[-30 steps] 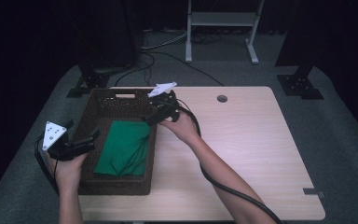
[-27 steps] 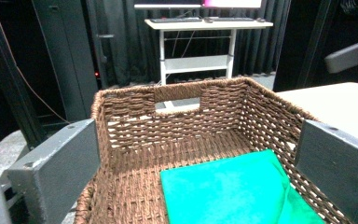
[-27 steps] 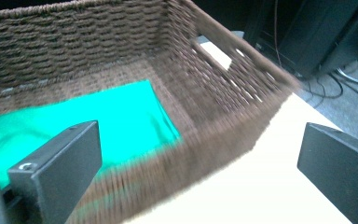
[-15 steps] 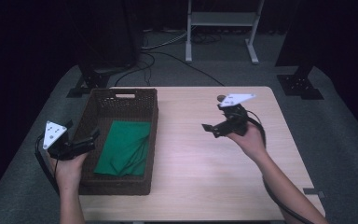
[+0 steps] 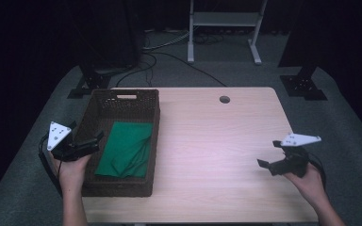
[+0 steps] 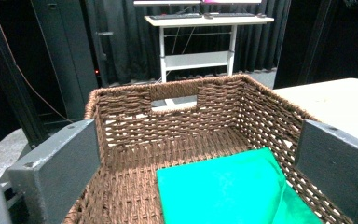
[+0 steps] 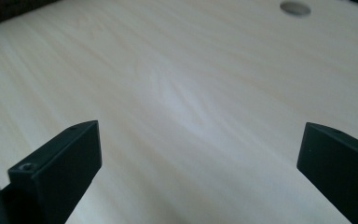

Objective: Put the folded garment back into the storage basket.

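Right claw now nearer table edge

Right hand-held gripper now near table's right edge, away from basket.

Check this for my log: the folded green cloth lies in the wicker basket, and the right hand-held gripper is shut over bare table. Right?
One thing is off. The right hand-held gripper is open, not shut: the right gripper view shows its jaws wide apart over the bare table. The folded green cloth does lie in the wicker basket.
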`<state>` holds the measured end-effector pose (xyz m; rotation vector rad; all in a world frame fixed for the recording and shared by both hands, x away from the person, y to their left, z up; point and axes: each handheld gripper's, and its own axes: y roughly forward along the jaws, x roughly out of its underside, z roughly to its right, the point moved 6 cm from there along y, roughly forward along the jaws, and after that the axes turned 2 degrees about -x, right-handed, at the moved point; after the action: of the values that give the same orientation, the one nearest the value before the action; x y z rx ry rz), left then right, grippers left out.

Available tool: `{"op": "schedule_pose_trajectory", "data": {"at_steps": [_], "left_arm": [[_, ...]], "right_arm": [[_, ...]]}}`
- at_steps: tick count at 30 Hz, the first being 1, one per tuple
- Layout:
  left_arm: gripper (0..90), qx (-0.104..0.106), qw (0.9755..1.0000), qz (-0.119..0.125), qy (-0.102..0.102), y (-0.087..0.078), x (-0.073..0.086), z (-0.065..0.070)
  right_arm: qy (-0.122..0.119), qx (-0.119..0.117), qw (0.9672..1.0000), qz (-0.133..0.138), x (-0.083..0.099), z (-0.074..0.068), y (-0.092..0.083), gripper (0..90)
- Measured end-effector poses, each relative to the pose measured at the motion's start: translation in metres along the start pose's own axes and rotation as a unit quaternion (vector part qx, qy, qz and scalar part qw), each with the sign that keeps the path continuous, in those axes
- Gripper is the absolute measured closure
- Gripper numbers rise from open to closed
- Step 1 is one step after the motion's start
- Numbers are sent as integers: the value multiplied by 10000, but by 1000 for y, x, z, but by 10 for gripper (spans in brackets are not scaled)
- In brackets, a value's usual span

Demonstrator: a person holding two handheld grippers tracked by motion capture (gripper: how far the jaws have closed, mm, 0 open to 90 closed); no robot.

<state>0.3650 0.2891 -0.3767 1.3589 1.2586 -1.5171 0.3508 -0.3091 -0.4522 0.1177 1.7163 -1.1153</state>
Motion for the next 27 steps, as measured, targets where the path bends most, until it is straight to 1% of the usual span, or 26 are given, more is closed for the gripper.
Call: {"op": "schedule_pose_trajectory", "data": {"at_steps": [2, 4, 6, 9, 12, 15, 17, 20, 22, 25, 27], "left_arm": [[0, -10, 10000, 15, -14, 0, -1, 0], [0, -17, 10000, 30, -21, -1, -1, 1], [0, -10, 10000, 56, -36, -1, -3, 3], [0, 15, 10000, 60, -16, -1, -4, 8], [0, 102, 9999, 67, -34, 1, -7, 18], [0, 198, 9998, 78, -53, 4, -12, 31], [0, 256, 9996, 93, -48, 5, -16, 41], [0, 399, 9991, 168, -18, 7, -26, 59], [0, 498, 9985, 230, -45, 9, -34, 72], [0, 688, 9972, 285, -39, 12, -47, 96], [0, 802, 9963, 311, 35, 15, -54, 114]], "right_arm": [[102, 12, 9999, -19, 21, -2, -5, 0], [126, 64, 9997, -187, 39, -5, -7, 0], [222, 15, 9994, -262, 54, -8, -8, 0], [321, 6, 9986, -419, 73, -10, -6, 0], [385, -50, 9974, -606, 87, -11, -2, 0], [402, -65, 9960, -794, 93, -13, 2, 0], [351, -12, 9963, -786, 94, -13, 2, 0], [272, 59, 9966, -771, 94, -13, 4, 0], [158, 135, 9970, -751, 95, -14, 5, 0], [208, 198, 9978, -592, 93, -14, 9, 0], [248, 246, 9976, -590, 92, -12, 10, 0]]}}
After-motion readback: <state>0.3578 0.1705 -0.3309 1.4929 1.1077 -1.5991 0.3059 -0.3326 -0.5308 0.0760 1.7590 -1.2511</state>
